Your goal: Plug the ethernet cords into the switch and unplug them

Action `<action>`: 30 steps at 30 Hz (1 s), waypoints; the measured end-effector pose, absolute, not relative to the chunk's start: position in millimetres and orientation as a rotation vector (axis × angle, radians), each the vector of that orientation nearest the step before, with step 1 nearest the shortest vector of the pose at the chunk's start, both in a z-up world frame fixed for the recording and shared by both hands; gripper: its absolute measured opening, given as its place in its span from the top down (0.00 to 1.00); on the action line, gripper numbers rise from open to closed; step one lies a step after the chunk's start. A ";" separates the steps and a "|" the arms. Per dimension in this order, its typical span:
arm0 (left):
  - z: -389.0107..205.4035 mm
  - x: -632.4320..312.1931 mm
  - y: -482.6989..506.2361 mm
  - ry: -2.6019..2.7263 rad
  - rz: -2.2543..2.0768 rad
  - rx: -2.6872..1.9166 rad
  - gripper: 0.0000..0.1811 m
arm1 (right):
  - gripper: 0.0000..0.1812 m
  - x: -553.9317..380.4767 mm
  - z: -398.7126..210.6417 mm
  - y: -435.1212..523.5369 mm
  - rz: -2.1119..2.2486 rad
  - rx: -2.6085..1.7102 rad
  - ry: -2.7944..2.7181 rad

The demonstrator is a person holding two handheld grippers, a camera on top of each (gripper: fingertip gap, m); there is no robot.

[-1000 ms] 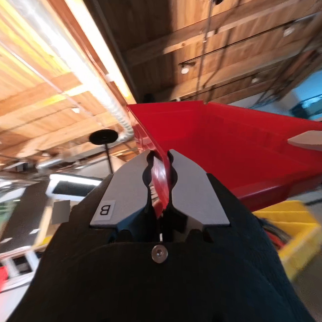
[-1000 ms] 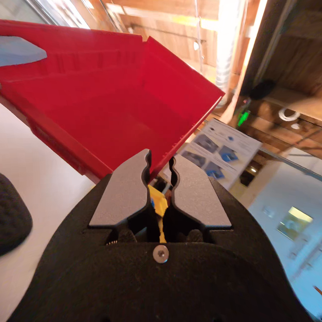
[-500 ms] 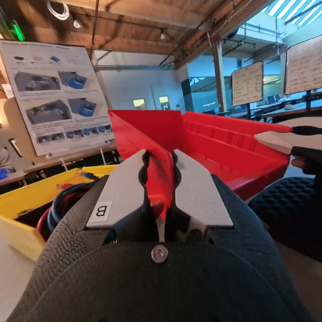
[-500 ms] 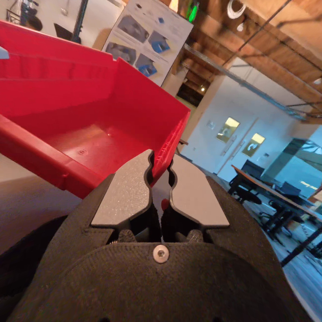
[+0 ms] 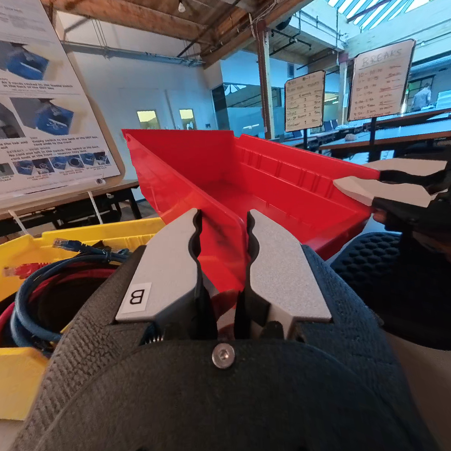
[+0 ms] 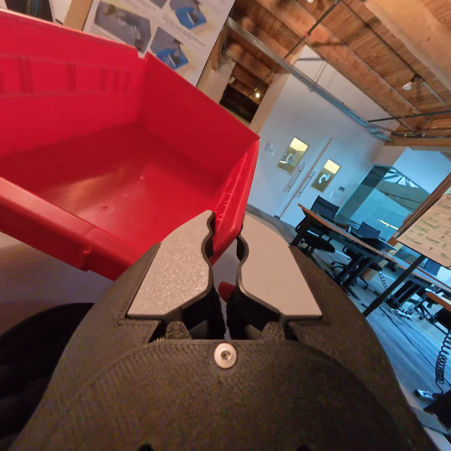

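An empty red bin (image 5: 268,190) is held up in front of me. My left gripper (image 5: 223,214) is open: the bin's left side wall stands between its spread pads, and they do not clamp it. My right gripper (image 6: 225,224) is shut on the bin's right side wall (image 6: 229,207); it also shows in the left wrist view (image 5: 361,185) at the bin's right corner. A yellow bin (image 5: 97,229) at the lower left holds coiled blue (image 5: 70,244) and red (image 5: 31,267) ethernet cords. No switch is in view.
A black textured mat (image 5: 378,256) lies under the red bin's right end. A poster board (image 5: 48,109) stands on an easel at the left. Whiteboards (image 5: 305,102) and long tables (image 6: 353,234) with chairs stand farther back. One gripper's finger ends stand about 20 cm off the other's.
The red bin has swung down from facing the ceiling to nearly level. My left jaws have opened off its wall. My right jaws closed on the other wall and still hold it.
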State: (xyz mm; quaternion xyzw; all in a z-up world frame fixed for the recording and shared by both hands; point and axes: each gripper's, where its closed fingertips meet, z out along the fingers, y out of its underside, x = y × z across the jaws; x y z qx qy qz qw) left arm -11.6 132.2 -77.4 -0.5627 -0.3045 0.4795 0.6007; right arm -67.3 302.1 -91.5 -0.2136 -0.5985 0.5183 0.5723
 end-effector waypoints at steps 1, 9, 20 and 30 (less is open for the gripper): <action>-78.2 -14.1 131.5 -0.712 1.115 -1.316 0.81 | 0.92 -69.3 -93.9 301.5 1.207 -0.507 -1.421; -66.7 -43.2 132.0 -0.772 1.267 -1.475 0.88 | 0.91 -77.2 -98.1 307.8 1.186 -0.575 -1.452; -110.9 -81.3 149.9 -0.917 1.063 -1.601 0.87 | 0.92 -100.2 -116.5 330.1 1.082 -0.668 -1.566; -115.4 -63.7 152.6 -0.779 1.057 -1.634 0.53 | 0.84 -96.4 -100.2 327.0 1.105 -0.567 -1.441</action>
